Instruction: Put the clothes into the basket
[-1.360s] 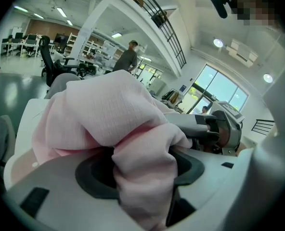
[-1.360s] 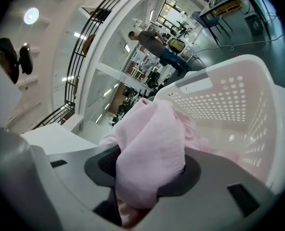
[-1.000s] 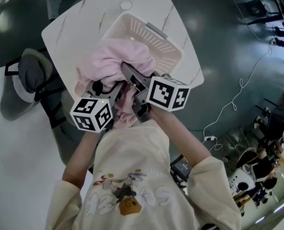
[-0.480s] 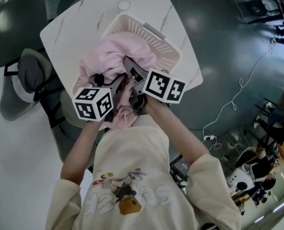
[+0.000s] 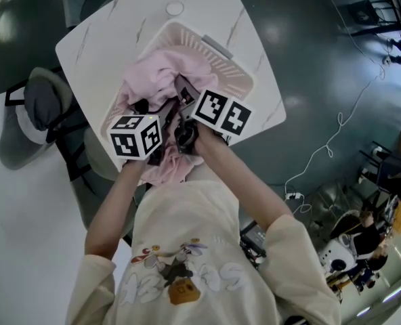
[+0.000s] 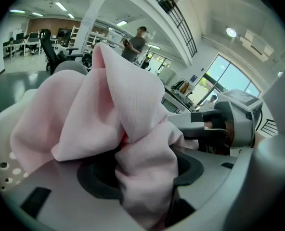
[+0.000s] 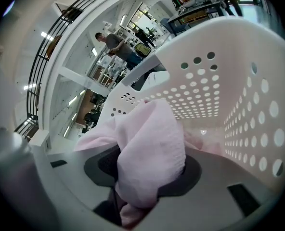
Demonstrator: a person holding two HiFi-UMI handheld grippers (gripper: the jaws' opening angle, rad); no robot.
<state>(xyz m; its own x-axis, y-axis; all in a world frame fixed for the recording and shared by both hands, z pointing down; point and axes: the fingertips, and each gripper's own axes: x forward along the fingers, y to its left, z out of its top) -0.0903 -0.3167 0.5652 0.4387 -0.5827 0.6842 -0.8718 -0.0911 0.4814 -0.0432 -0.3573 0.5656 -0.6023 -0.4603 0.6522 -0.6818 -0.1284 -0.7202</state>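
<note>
**Head view: pink garment half in the basket, both jaws clamped on it at the near rim**

Head view shows the white perforated plastic laundry basket (image 5: 217, 46) on the white marble-look tabletop (image 5: 106, 32), its long axis running near-left to far-right. The crumpled pink knit garment (image 5: 163, 80) is heaped over the basket's near-left half. One tail hangs out toward the person, past the near rim.

Left gripper (image 5: 141, 107): jaws narrow, pinching a thick fold of the pink garment (image 6: 109, 109). Its own view looks up over the cloth into the room, not into the basket. Only a strip of holed rim shows low on the left.

Right gripper (image 5: 180, 88): jaws part-way closed on another bunch of the garment (image 7: 152, 143). Its view looks straight along the inside, with the basket wall (image 7: 229, 81) ahead and to the right.

The two grippers sit side by side, almost touching, both at the near end.

Key relation: empty basket space lies far and right of both jaws, along the basket's long axis. The bulk of the cloth sits at the jaws and nearer.

Judgement: the right gripper is deeper and already aimed inward, so it is better placed to carry cloth forward. The left gripper would need to tip down and bring in the hanging tail.

Risk: the tail catches on the near rim, or slips back out when the jaws let go.
</note>
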